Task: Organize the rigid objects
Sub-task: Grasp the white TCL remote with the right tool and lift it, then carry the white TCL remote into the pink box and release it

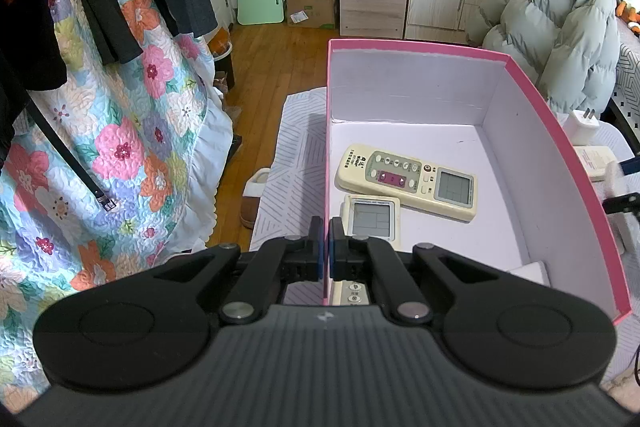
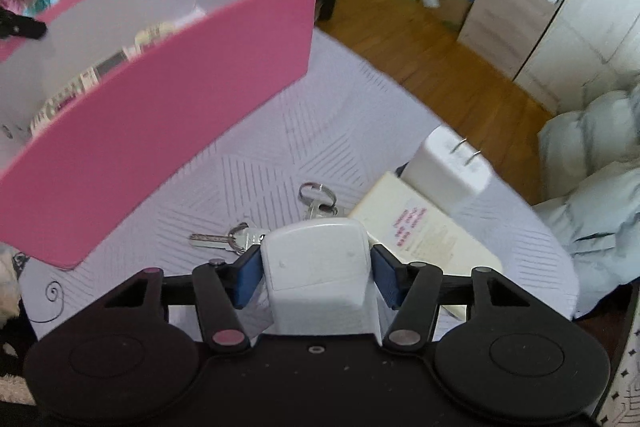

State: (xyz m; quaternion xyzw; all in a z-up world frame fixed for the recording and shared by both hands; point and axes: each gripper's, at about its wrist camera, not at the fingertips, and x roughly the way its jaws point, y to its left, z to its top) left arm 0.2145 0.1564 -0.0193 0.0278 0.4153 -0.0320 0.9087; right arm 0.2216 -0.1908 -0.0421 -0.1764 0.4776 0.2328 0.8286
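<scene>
Right wrist view: our right gripper [image 2: 316,277] holds a white remote [image 2: 318,267] between its blue pads, long axis running along the fingers. The pink box [image 2: 160,131] sits upper left of the frame, so we judge the next move goes that way. Keys [image 2: 228,239] and a charger [image 2: 448,167] lie beyond on the bench [image 2: 320,115]. Left wrist view adds what's hidden there: left gripper [image 1: 326,247] pinches the box's near wall, w/ two remotes [image 1: 408,181] already inside.

The smaller remote [image 1: 370,217] reads "UNIVERSAL A/C REMOTE" above its screen (the other print is too small).
</scene>
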